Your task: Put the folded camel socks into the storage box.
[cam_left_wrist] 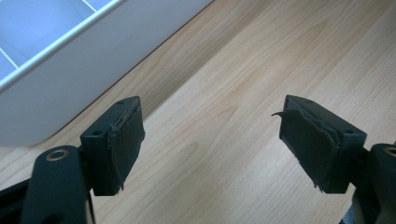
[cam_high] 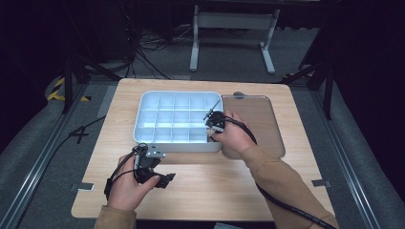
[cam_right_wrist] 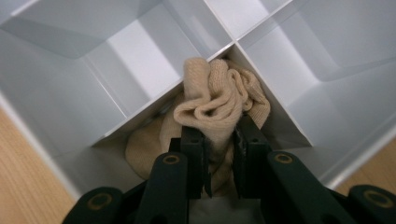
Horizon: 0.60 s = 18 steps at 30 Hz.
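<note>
Right gripper (cam_right_wrist: 219, 140) jaws pinch a beige sock (cam_right_wrist: 219, 100) into a corner compartment of the white tray (cam_high: 143, 114); it could snag the divider. Left gripper (cam_left_wrist: 210, 140) jaws gape empty over the table (cam_left_wrist: 243, 70).

The near strip of the surface (cam_high: 215, 191) lies bare wood, and the left claw (cam_high: 160, 180) rests there with its jaws standing wide and nothing between them. Just beyond it the divided white tray (cam_high: 143, 112) raises a solid front wall (cam_left_wrist: 93, 70) that blocks a level pass toward the far edge. In the tray's near right compartment, thin partitions (cam_right_wrist: 140, 60) close in on the right claw (cam_right_wrist: 219, 140), and a bunched beige cloth (cam_right_wrist: 219, 98) takes up the room ahead. Right of the tray lies a flat brown mat (cam_high: 258, 124).
</note>
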### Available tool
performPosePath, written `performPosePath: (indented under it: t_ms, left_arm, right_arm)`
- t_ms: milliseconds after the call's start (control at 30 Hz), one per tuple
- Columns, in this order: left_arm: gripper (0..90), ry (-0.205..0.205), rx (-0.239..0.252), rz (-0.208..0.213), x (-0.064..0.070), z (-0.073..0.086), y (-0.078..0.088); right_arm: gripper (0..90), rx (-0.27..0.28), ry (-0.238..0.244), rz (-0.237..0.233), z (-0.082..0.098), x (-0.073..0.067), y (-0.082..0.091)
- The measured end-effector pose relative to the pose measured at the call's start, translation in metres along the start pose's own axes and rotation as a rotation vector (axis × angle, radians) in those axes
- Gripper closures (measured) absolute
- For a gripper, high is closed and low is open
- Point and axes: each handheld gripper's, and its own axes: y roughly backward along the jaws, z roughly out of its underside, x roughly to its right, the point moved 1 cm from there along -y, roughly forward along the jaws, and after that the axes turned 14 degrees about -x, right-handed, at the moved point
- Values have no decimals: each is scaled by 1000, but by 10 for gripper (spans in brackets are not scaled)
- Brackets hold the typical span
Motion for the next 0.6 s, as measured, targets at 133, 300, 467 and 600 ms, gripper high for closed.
performPosePath:
  t_ms: [133, 300, 467, 600]
  left_arm:
    - [223, 2, -12, -8, 1, 5, -1]
    - [221, -2, -14, -9, 2, 8, -1]
    - [221, -5, -18, -5, 2, 7, -1]
    - [220, -13, -17, -7, 1, 5, -1]
  right_arm:
    - [758, -33, -7, -24, -5, 3, -5]
    - [758, -83, -16, -47, -11, 6, -7]
    - [751, -78, -13, -45, -11, 6, -7]
    - [734, -65, -2, -41, -9, 5, -6]
